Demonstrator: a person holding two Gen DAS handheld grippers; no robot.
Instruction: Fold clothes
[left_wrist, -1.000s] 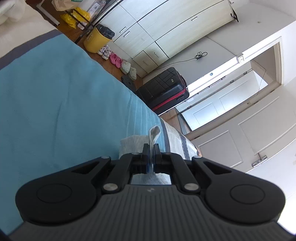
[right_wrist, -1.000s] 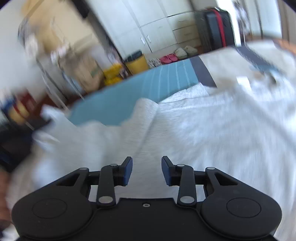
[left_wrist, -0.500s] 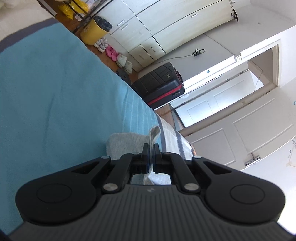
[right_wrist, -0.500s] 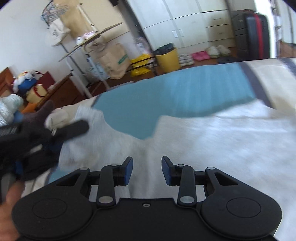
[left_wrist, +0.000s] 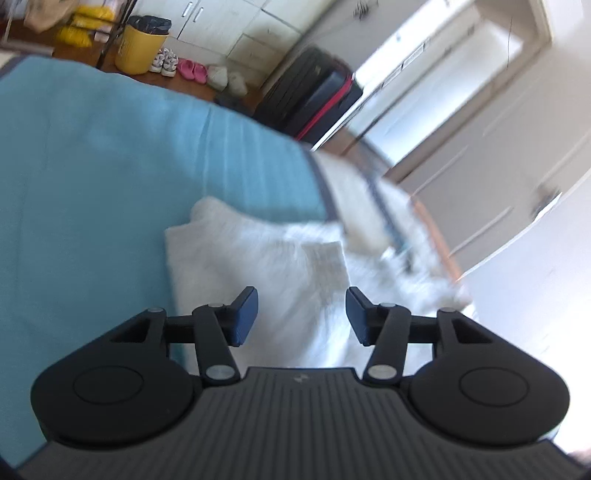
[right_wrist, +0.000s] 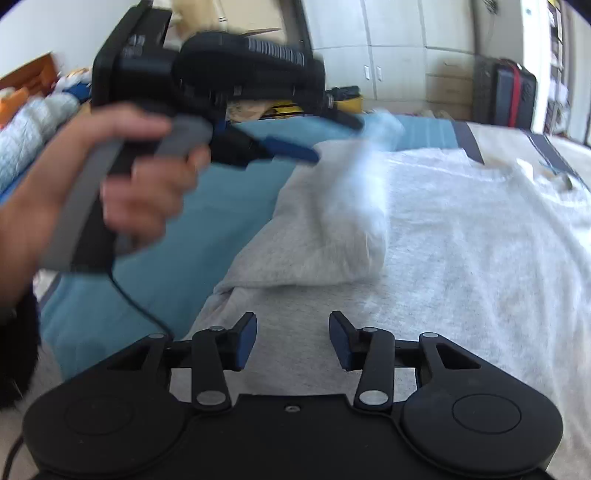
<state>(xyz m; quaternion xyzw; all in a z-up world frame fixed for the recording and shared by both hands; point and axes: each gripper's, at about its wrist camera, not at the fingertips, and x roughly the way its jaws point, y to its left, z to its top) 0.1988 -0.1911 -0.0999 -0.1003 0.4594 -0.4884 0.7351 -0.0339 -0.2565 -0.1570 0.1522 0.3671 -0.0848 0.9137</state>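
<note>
Two hand-held grippers, both with jaws opening and nothing clasped. Left gripper (left_wrist: 301, 314): blue pads spread above a light grey garment (left_wrist: 280, 266), fabric below but not pinched; the person's hand (right_wrist: 122, 177) grips its handle in the right wrist view. Right gripper (right_wrist: 292, 339): pads parted over the same garment (right_wrist: 461, 229), which lies spread on a teal bedspread (left_wrist: 92, 177) with one sleeve folded over its body (edges blurred). Background: black suitcase (left_wrist: 310, 96), yellow bin (left_wrist: 142, 46), white cabinets.
</note>
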